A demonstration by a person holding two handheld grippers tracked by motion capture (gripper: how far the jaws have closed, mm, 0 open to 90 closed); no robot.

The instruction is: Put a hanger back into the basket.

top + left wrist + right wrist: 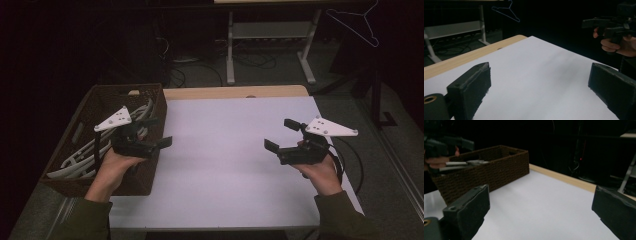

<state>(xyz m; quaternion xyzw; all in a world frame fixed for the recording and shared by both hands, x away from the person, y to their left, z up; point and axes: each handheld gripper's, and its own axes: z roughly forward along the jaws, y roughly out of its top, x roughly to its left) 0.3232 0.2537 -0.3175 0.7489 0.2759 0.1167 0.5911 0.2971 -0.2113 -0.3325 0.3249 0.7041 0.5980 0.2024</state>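
A brown woven basket (153,98) stands at the table's left edge, with several white clothes hangers (82,156) lying in it. My left gripper (159,131) hangs over the basket's right wall and points toward the table's middle. In the left gripper view its jaws (540,72) stand wide apart above the white tabletop with nothing between them. My right gripper (280,135) hovers over the right side of the table, pointing left, and is also open and empty (541,195). The right gripper view looks across at the basket (499,170) and the hangers (466,163).
The white tabletop (225,170) has a wooden strip (235,92) along its far edge. A thin wire hanger (361,22) hangs in the dark at the back right. A grey table frame (270,35) and cables lie on the floor beyond.
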